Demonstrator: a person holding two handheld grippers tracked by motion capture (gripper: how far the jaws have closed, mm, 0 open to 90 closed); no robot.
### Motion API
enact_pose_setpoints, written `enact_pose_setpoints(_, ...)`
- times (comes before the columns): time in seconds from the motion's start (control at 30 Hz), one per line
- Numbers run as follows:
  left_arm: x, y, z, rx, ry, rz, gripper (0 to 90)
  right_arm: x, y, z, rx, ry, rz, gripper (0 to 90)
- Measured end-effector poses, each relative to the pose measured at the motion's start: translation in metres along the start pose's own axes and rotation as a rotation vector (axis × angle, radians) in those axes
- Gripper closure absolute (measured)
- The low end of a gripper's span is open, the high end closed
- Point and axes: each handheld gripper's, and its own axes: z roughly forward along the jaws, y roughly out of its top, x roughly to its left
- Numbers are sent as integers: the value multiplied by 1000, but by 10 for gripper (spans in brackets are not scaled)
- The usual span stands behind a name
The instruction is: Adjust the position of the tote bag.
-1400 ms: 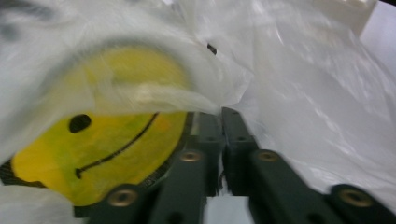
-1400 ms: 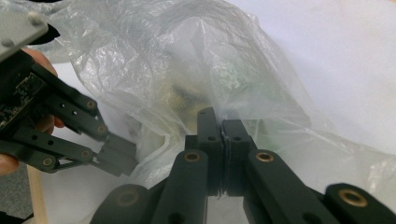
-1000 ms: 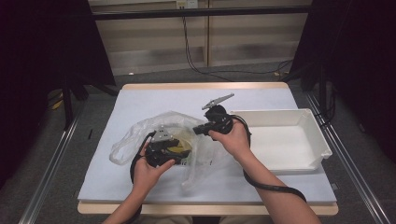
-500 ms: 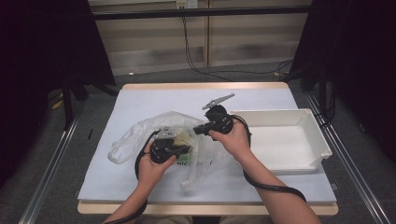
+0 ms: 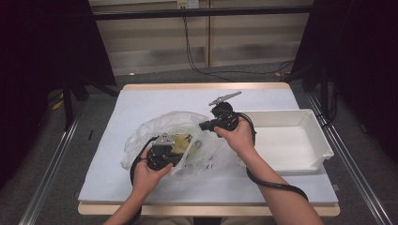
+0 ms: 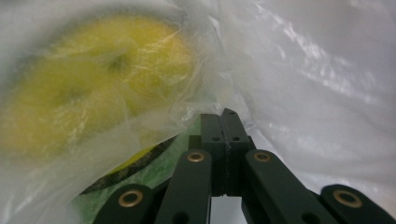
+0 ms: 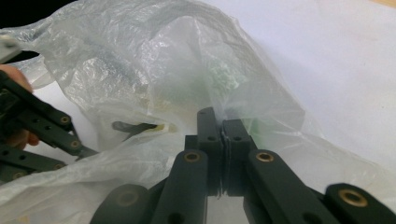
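The clear bag [image 5: 178,140] lies mid-surface, nearer the front edge, left of the tray [image 5: 300,145]. Left gripper [image 5: 174,149] and right gripper [image 5: 202,126] each pinch its film, fingers [image 6: 223,135] closed together.

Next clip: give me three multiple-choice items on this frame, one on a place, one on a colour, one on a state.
1. Where is the tray?
A. at the table's right
B. on the floor
C. under the bag

2. What colour shows through the bag?
A. red
B. yellow
C. blue

3. How do the left gripper's jaws stand?
A. wide open
B. closed on the bag
C. around the tray's rim

Key: 1 A, the high view shows it right of the bag; 2 B, yellow shows behind the film; 3 B, the jaws meet with film pinched.
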Motion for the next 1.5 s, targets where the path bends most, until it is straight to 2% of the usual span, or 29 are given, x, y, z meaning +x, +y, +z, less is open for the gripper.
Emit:
enact_pose_setpoints(0.17,-7,-4,-1,16,-14,20,900,-3,-3,2,12,-39,2,886)
enact_pose_setpoints(0.27,-10,-5,-3,23,-29,20,900,-6,-5,4,22,-66,-1,885)
enact_pose_setpoints(0.3,-10,-6,-3,20,-32,14,900,-7,-6,4,22,-61,-2,886)
enact_pose_setpoints(0.33,-10,-6,-3,20,-32,14,900,-7,-6,4,22,-61,-2,886)
enact_pose_setpoints(0.37,-11,-7,-4,36,-30,23,900,-9,-7,6,33,-86,-6,886)
enact_pose_setpoints(0.47,-11,-9,-3,24,-37,17,900,-13,-9,7,43,-97,2,886)
enact_pose_setpoints(0.5,-11,-10,-4,48,-24,29,900,-16,-11,8,49,-118,-3,884)
enact_pose_setpoints(0.53,-11,-10,-4,48,-24,29,900,-18,-12,8,48,-131,3,880)
enact_pose_setpoints(0.6,-11,-11,-3,37,-22,29,900,-19,-13,8,44,-136,17,875)
enact_pose_setpoints(0.63,-10,-9,-4,52,-20,33,900,-20,-13,9,42,-137,13,865)
enact_pose_setpoints(0.77,-8,-9,-5,42,-26,23,900,-17,-13,9,34,-117,11,844)
enact_pose_setpoints(0.8,-8,-9,-6,40,-18,27,900,-16,-13,8,30,-116,0,817)
enact_pose_setpoints(0.83,-6,-10,-7,24,-17,16,900,-13,-11,6,16,-111,-7,744)
enact_pose_setpoints(0.93,-5,-9,-9,19,-14,13,900,-10,-9,4,13,-115,-26,691)
enact_pose_setpoints(1.0,-4,-10,-10,23,-8,11,900,-6,-6,1,9,-111,-35,602)
enact_pose_setpoints(1.03,-4,-11,-9,14,-15,4,900,-1,-3,0,0,-90,-46,568)
enact_pose_setpoints(1.13,-4,-11,-8,19,-10,7,900,4,1,-2,-7,-93,-66,517)
enact_pose_setpoints(1.17,-4,-11,-8,13,-12,4,900,8,5,-3,-15,-86,-89,469)
enact_pose_setpoints(1.2,-4,-11,-8,10,-12,2,900,10,7,-4,-7,-90,-85,434)
enact_pose_setpoints(1.3,-3,-11,-7,9,-9,1,900,13,9,-4,-18,-85,-103,423)
enact_pose_setpoints(1.37,-4,-11,-7,4,-11,-5,900,15,11,-3,-17,-81,-97,362)
enact_pose_setpoints(1.43,-4,-11,-6,2,-13,-3,900,18,12,-1,-9,-88,-114,310)
enact_pose_setpoints(1.5,-3,-11,-6,10,-16,-2,900,18,11,-1,-8,-85,-113,298)
